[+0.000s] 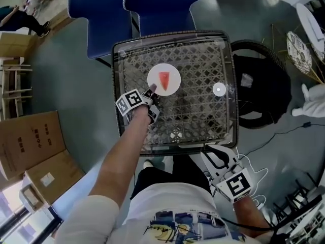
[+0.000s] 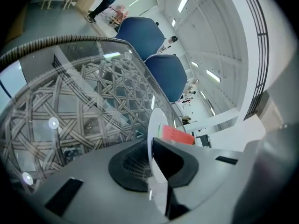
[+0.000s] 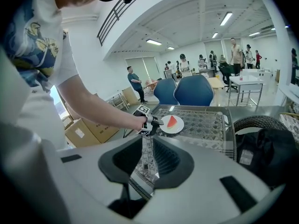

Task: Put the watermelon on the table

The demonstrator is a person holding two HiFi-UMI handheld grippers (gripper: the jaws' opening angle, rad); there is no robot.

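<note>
Glass counter (image 1: 203, 121) lies under the plate (image 1: 173, 85). Left tongs (image 1: 151, 91) pinch its rim; right tongs (image 1: 216, 159) are spread and empty. Watermelon (image 1: 164, 79) looks soft and slippery, so grip the plate.

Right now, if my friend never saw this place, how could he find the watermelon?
Find the glass-topped wicker table in front of the two blue chairs. On it sits a round white plate, its edge pinched by the left tool. The watermelon is the red wedge lying on that plate, the only red thing on the table.
</note>
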